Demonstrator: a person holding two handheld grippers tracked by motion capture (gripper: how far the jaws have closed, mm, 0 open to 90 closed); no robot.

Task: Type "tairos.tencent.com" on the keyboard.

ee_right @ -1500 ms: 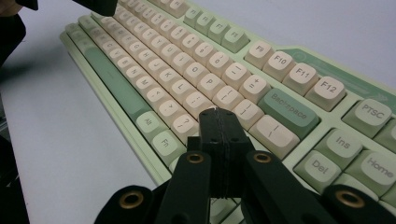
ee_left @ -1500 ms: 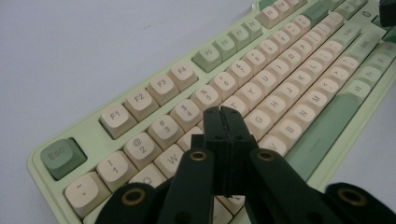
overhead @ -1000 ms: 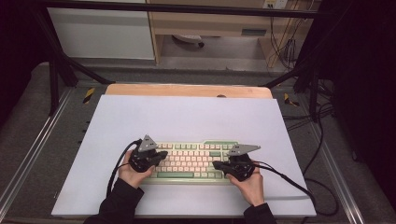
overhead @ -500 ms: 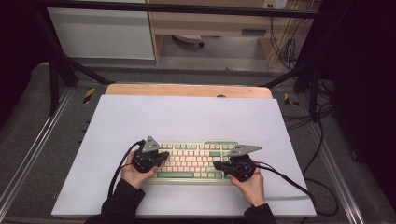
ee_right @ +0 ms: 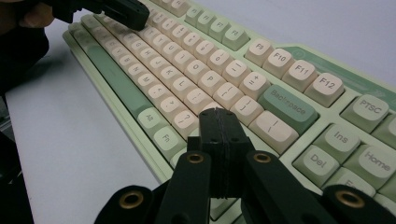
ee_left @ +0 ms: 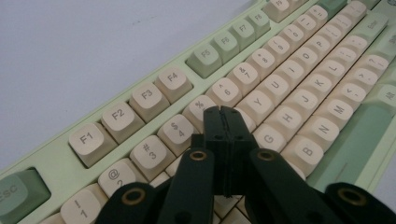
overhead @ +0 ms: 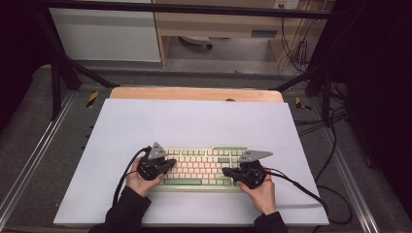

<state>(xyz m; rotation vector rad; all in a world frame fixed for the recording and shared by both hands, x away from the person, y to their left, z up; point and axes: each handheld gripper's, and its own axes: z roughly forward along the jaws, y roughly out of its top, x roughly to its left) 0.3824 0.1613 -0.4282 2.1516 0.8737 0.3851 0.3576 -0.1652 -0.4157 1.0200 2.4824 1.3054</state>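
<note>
A pale green keyboard (overhead: pixel 201 166) with cream keys lies flat on the white tabletop (overhead: pixel 194 121), toward the 6 o'clock edge, its long side running from 9 o'clock to 3 o'clock. A strip of bare wood (overhead: pixel 194 93) borders the tabletop at 12 o'clock.

The left tongs (overhead: pixel 171 163) sit over the keyboard's 9 o'clock end, held in the person's left hand (overhead: pixel 141 180), and point toward 3 o'clock. In the left gripper view the left tongs (ee_left: pixel 223 115) are pressed together with nothing between them, their tip low over the letter rows, just at the 6 o'clock side of the 5 key (ee_left: pixel 201 106) and beside the G key (ee_left: pixel 269 138); whether the tip touches a key cannot be told.

The right tongs (overhead: pixel 226 171) sit over the keyboard's 3 o'clock end, in the right hand (overhead: pixel 262 191), and point toward 9 o'clock. In the right gripper view the right tongs (ee_right: pixel 218 115) are likewise pressed together and hold nothing, their tip low over the keys at the 6 o'clock side of the green Backspace key (ee_right: pixel 287 106). At 11 o'clock in that view the other tongs hover over the far keys.

A black cable (overhead: pixel 311 194) trails from the right tongs toward 4 o'clock.
</note>
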